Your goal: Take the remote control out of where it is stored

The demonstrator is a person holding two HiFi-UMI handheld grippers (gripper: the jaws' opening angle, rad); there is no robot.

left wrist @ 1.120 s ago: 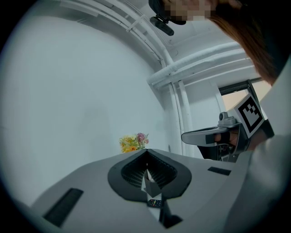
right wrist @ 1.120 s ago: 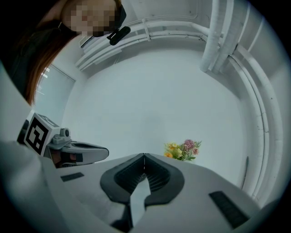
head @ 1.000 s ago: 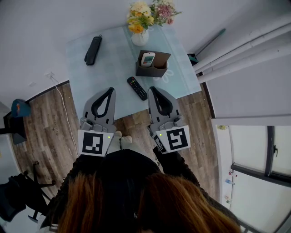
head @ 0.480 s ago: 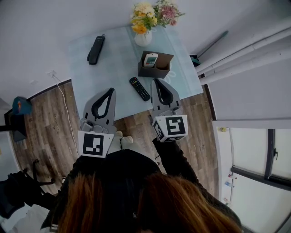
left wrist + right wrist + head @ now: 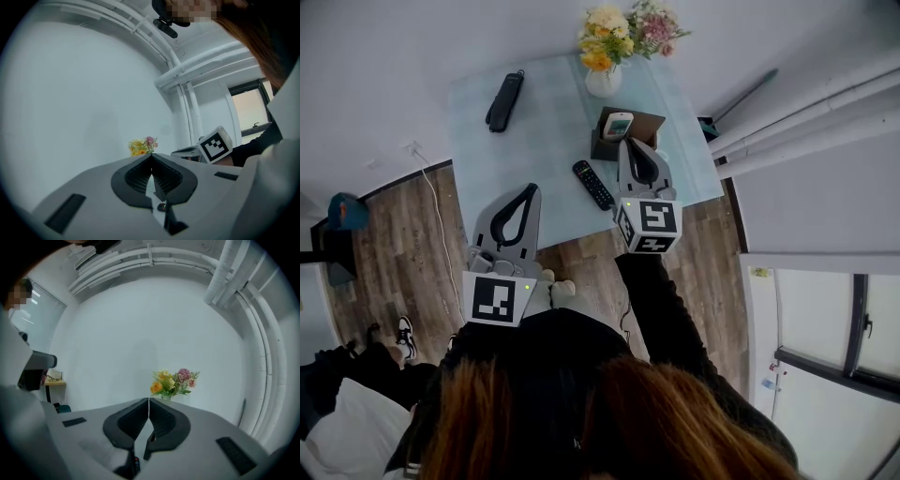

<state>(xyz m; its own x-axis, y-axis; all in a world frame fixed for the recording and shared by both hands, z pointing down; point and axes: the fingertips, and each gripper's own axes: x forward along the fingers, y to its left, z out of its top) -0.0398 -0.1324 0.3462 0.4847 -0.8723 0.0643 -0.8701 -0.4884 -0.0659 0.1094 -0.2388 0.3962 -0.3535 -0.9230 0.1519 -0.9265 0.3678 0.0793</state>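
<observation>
I am holding the left gripper (image 5: 528, 187) low over the near edge of the table (image 5: 544, 131). Its jaws are pressing together tip to tip, with nothing between them. In the left gripper view the closed tips are pointing across the table toward the flowers (image 5: 143, 146).

A black oblong object (image 5: 504, 101) is lying at the far left of the table, well apart from both grippers. A black remote (image 5: 593, 185) is lying flat on the tabletop between the two grippers, and neither is touching it.

I am reaching the right gripper (image 5: 630, 142) farther over the table. Its jaws are likewise closing on nothing, pads meeting along their length in the right gripper view. Its tips are sitting at the near side of the brown holder (image 5: 602, 145). From the head view I cannot tell whether they are touching it.

The white remote control (image 5: 618, 124) is standing upright inside that holder, just beyond the right gripper's tips and untouched. A white vase (image 5: 605, 82) of flowers (image 5: 623, 33) is standing behind the holder at the table's far edge.
</observation>
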